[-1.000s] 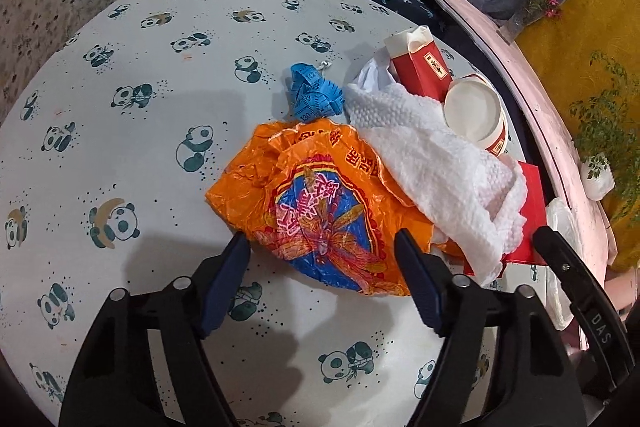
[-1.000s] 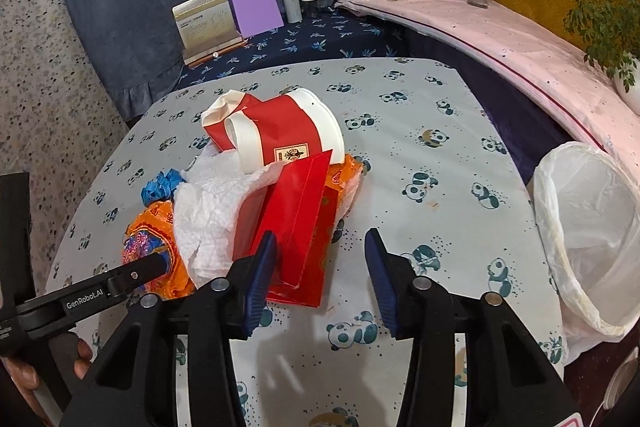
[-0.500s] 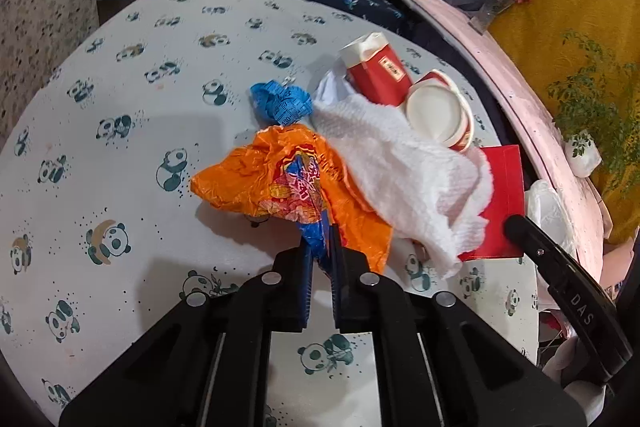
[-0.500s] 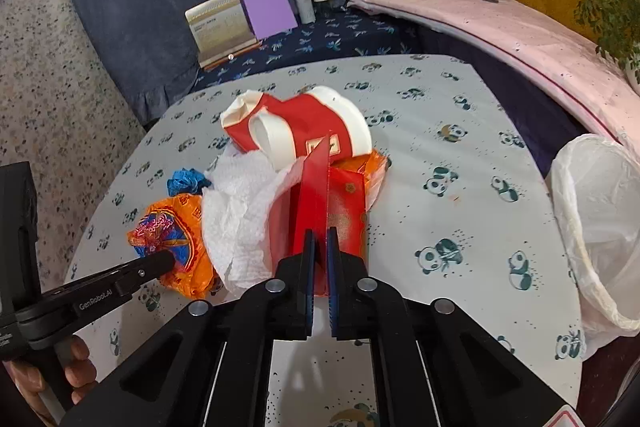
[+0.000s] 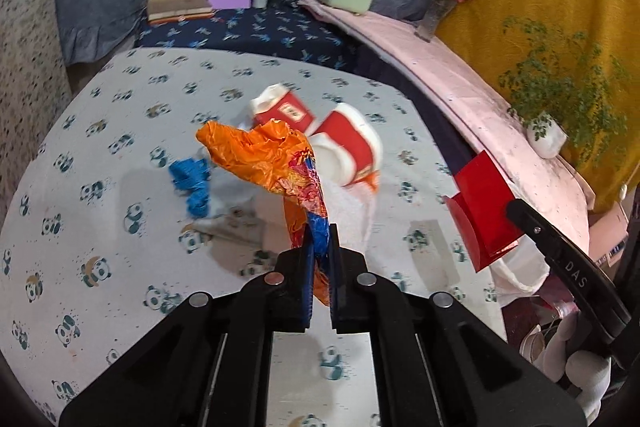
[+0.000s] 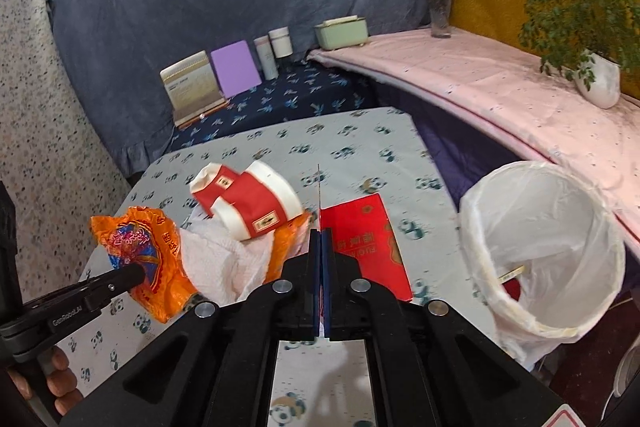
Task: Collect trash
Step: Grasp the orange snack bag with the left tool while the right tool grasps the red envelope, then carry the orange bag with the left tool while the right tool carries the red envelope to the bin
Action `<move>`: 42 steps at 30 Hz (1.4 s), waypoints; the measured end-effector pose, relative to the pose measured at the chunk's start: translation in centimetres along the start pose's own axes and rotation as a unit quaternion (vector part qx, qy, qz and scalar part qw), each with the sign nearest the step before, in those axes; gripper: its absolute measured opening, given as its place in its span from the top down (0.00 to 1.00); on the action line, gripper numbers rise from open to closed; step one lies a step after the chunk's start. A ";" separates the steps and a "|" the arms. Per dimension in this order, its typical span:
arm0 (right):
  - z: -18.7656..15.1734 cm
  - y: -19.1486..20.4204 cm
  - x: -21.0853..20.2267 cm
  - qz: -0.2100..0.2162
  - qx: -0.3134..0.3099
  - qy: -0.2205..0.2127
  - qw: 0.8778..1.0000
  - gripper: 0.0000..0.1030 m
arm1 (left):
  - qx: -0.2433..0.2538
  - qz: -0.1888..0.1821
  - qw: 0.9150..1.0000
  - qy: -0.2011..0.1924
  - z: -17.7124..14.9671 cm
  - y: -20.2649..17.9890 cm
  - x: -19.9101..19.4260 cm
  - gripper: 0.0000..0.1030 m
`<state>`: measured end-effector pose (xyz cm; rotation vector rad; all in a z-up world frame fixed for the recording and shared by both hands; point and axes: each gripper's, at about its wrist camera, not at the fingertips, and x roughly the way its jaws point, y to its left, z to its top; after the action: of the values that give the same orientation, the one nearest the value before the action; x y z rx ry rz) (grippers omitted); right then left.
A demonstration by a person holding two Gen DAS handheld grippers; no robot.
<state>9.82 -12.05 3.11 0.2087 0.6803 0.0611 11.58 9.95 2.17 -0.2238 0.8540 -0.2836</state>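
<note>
The left gripper [image 5: 319, 239] is clamped tight on the blue tail of an orange wrapper [image 5: 264, 155], which hangs crumpled above the surface [image 5: 120, 115], its long axis running up and away from the jaws toward the pile; the right gripper [image 6: 320, 243] is pinched fully closed on the thin edge of a red card folder [image 6: 368, 243], seen edge-on between the jaws with its other leaf spread flat to the right. In the left wrist view that folder [image 5: 484, 211] is held off the surface at the right edge. The white-lined bin [image 6: 540, 247] stands just off the surface's right side, mouth tilted toward the camera, so the right gripper is plainly nearer and the folder looks like the first piece to drop in; the wrapper would have to cross the whole surface rightward. Left behind are two red-and-white paper cups [image 6: 248, 203] on their sides, a white paper towel [image 6: 216, 259] beneath them, and a blue scrap [image 5: 192, 183] beside the pile
</note>
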 end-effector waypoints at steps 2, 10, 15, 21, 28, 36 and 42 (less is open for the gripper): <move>0.3 -1.1 -0.8 -0.008 0.006 -0.009 1.000 0.99 | 0.012 -0.008 1.000 -0.005 0.2 -1.3 -0.2 0.95; 0.8 -5.8 -3.6 -0.037 0.034 -0.039 0.998 0.99 | 0.068 -0.044 0.997 -0.018 0.9 -7.7 -0.3 0.95; 1.0 -8.5 -4.7 -0.053 0.044 -0.050 0.996 0.99 | 0.098 -0.066 0.993 -0.019 1.2 -11.5 0.3 0.95; 1.2 -11.3 -5.4 -0.073 0.052 -0.056 0.994 0.99 | 0.129 -0.087 0.988 -0.011 1.2 -15.7 1.7 0.95; 1.1 -15.0 -5.8 -0.095 0.070 -0.058 0.991 0.99 | 0.160 -0.106 0.981 0.012 0.7 -19.8 4.2 0.95; 0.9 -18.0 -5.3 -0.108 0.090 -0.050 0.989 0.99 | 0.180 -0.129 0.974 0.036 0.5 -23.0 7.0 0.95; 0.8 -19.3 -5.0 -0.114 0.102 -0.046 0.987 0.99 | 0.185 -0.143 0.971 0.049 0.5 -24.6 8.6 0.94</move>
<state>6.18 -31.67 2.70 0.3260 0.6135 -0.2377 13.49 -15.93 3.94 0.0171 0.8494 -0.7211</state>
